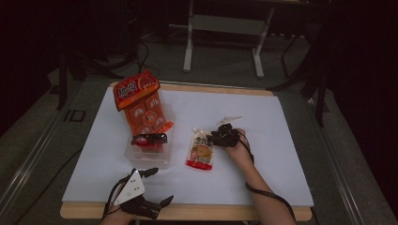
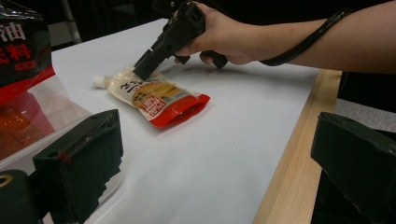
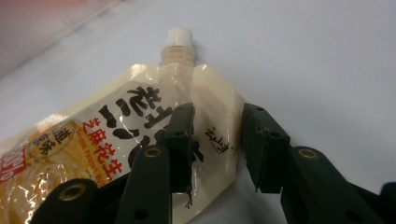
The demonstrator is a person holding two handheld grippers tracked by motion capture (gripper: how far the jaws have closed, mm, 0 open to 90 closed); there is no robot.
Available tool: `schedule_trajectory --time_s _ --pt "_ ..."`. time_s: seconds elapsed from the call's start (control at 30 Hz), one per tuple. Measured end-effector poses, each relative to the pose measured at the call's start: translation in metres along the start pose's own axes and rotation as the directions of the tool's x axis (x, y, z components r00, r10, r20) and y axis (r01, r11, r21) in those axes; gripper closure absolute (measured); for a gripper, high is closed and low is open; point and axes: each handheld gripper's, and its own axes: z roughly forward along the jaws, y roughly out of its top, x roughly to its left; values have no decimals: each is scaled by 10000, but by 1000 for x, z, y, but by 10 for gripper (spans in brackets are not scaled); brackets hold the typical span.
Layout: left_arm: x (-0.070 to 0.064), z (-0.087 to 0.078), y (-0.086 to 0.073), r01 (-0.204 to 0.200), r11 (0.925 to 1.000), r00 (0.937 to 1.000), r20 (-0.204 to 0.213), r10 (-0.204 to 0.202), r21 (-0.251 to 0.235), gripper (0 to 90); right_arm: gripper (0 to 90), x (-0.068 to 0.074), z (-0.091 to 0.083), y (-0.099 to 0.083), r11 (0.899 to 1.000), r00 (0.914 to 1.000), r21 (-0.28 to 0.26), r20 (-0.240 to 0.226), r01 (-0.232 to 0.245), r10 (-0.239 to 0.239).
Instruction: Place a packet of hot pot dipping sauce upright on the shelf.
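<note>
A dim room surrounds a wooden table [image 1: 197, 212] covered by a white sheet [image 1: 263, 126]. Beyond it, on grey floor [image 1: 220, 65], stands a metal frame with 2 legs [image 1: 225, 28]; dark curtains flank both sides.

Spouted sauce pouch [image 1: 201, 152], cream upper part with black characters, red bottom band, white screw cap closed, laid flat on white table sheet [image 1: 263, 140], spout directed away.
</note>
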Motion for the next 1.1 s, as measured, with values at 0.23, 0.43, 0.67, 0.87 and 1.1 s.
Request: schedule_trajectory --time_s 0.23,0.43,0.67,0.87,1.1 --pt "-1 0 0 12 10000 10000 -64 -12 -5 28 784 4 0 -1 9996 9994 40 205 281 -282" --pt "-2 1 0 -31 10000 10000 -57 31 13 28 881 10 0 2 9988 9989 286 240 392 -399" --pt "0 1 0 33 10000 10000 -93 -32 38 28 895 11 -6 6 9997 9997 189 204 146 -150" --pt "1 1 -1 120 9998 9999 -14 -120 -157 28 897 11 -20 9 9999 10000 -124 -20 -28 28" --pt "2 2 -1 -14 9995 10000 78 17 -305 41 897 13 -35 10 9987 9999 -506 -163 -18 10"
